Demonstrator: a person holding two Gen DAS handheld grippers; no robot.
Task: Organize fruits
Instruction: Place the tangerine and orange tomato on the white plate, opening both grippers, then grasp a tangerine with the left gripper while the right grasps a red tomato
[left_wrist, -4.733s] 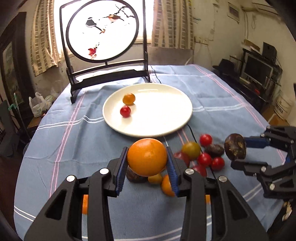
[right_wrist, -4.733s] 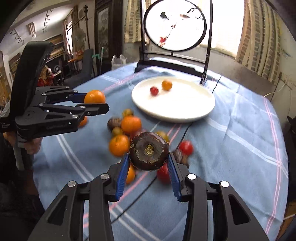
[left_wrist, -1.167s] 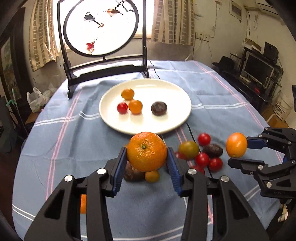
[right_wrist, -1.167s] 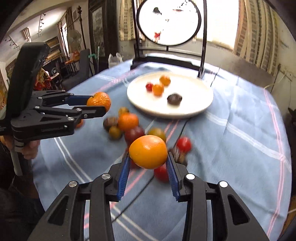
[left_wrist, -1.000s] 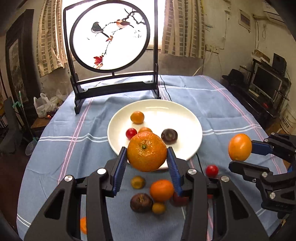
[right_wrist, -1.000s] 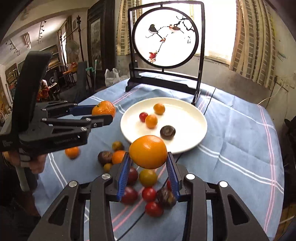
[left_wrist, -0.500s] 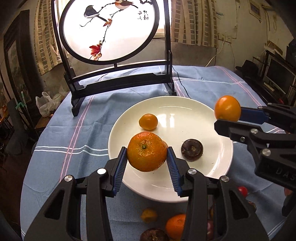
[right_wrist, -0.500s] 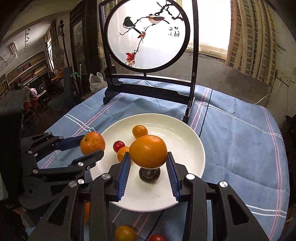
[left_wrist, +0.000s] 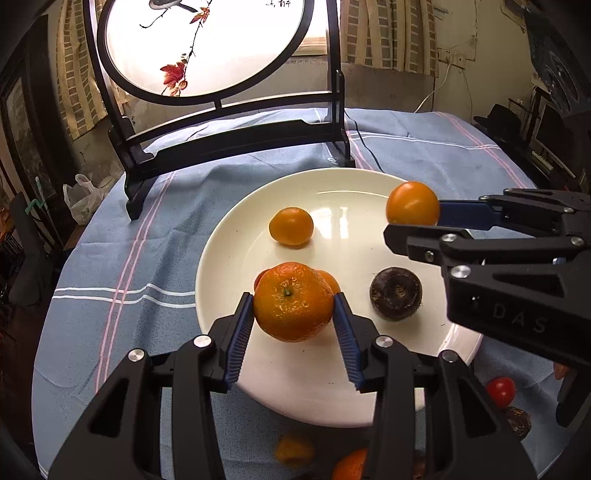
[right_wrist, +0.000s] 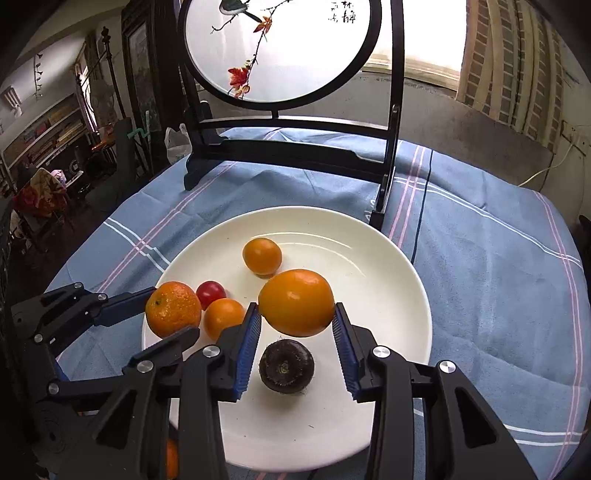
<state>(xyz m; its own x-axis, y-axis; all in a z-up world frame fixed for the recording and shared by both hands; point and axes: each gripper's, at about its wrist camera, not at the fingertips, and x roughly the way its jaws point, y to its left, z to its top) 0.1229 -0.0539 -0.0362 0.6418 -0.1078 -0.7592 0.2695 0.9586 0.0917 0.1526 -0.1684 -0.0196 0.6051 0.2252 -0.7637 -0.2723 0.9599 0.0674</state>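
My left gripper (left_wrist: 293, 321) is shut on a dimpled tangerine (left_wrist: 293, 301) and holds it over the near left part of the white plate (left_wrist: 236, 236). My right gripper (right_wrist: 296, 334) is shut on a smooth orange fruit (right_wrist: 296, 302) over the middle of the plate (right_wrist: 391, 280). On the plate lie a small orange fruit (right_wrist: 262, 256), a red cherry tomato (right_wrist: 210, 290), another small orange fruit (right_wrist: 222, 317) and a dark brown fruit (right_wrist: 286, 365). The right gripper also shows in the left wrist view (left_wrist: 412, 221), and the left gripper in the right wrist view (right_wrist: 171, 315).
A round painted screen on a black stand (left_wrist: 229, 122) stands just behind the plate on the blue striped tablecloth (right_wrist: 498, 277). Loose fruit lies on the cloth in front of the plate: a red tomato (left_wrist: 500, 391), a dark fruit (left_wrist: 517, 421) and orange ones (left_wrist: 293, 450).
Both grippers have moved forward and lower over the plate, each with its fruit still held. The loose fruit pile has dropped to the bottom edge of the views.
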